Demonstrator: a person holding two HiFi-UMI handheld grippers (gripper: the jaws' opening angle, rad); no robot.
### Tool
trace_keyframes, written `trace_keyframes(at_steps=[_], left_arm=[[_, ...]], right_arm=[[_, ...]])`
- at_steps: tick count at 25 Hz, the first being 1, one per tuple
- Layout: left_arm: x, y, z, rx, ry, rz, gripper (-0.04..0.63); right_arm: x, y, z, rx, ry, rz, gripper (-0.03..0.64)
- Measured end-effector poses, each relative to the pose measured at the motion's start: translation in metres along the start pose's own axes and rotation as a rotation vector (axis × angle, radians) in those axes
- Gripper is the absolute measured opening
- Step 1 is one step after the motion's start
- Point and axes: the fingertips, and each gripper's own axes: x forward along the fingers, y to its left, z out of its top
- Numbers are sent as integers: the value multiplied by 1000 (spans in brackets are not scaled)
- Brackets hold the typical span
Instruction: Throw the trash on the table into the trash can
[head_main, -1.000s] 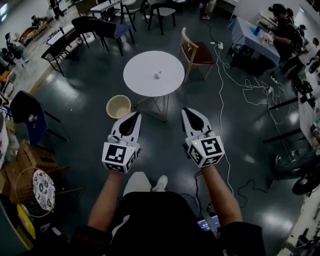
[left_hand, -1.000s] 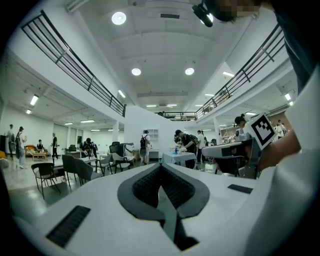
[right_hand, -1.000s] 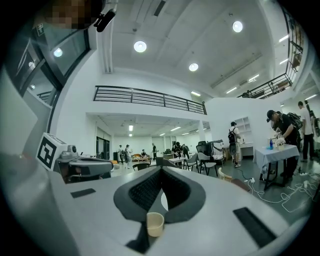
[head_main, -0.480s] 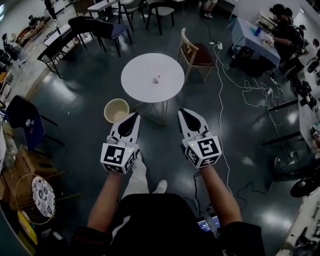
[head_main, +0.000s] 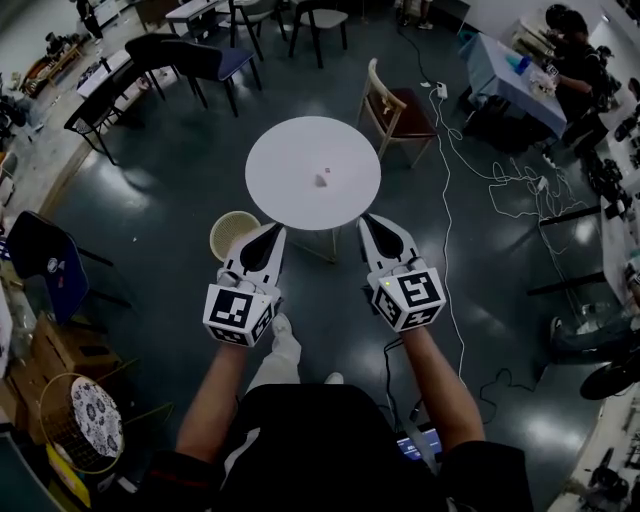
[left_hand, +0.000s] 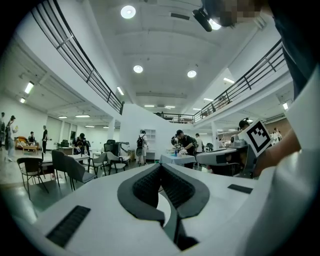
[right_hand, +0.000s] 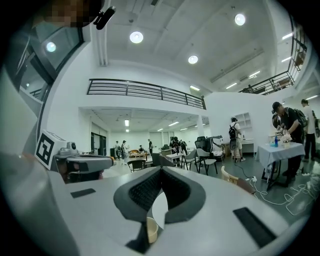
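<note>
**Jaws shut on nothing, trash waiting out on the table**

Both pairs of jaws are closed tip to tip with nothing between them. My left gripper (head_main: 272, 236) and right gripper (head_main: 372, 225) are held side by side in front of me, and each gripper view shows the ribbed pads (left_hand: 172, 187) meeting at the front with only a bare gap behind them.

The trash (head_main: 321, 180) is one small pale scrap. It sits alone near the middle of the round white table (head_main: 280, 150), well ahead of both grippers. The trash can (head_main: 228, 228), a cream woven basket, stands on the floor just beside the table's near left edge, partly behind my left gripper. A wooden chair (head_main: 395, 105) stands at the table's far right side.

The scrap is too small from here to say what it is made of. Going by its size and colour, I take it for a crumpled bit of paper or tissue: very light, soft, not fragile. On that smooth top I expect it to skid away if I nudge it from one side. I would open wide, come down over it so a pad lands on each side, and close gently across its middle. A hard squeeze is unnecessary, but a loose one could let it slip out on the way to the can.
</note>
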Motion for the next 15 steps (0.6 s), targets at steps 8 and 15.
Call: trace_keyframes(at_steps=[8,15], left_arm=[[47,77,-3,-21,17,-57,15],[79,120,-13,-23,42,-133,15]], right_arm=[[84,-12,4,-25,49,-42,18],[138,-23,5,-53,83,-87,18]])
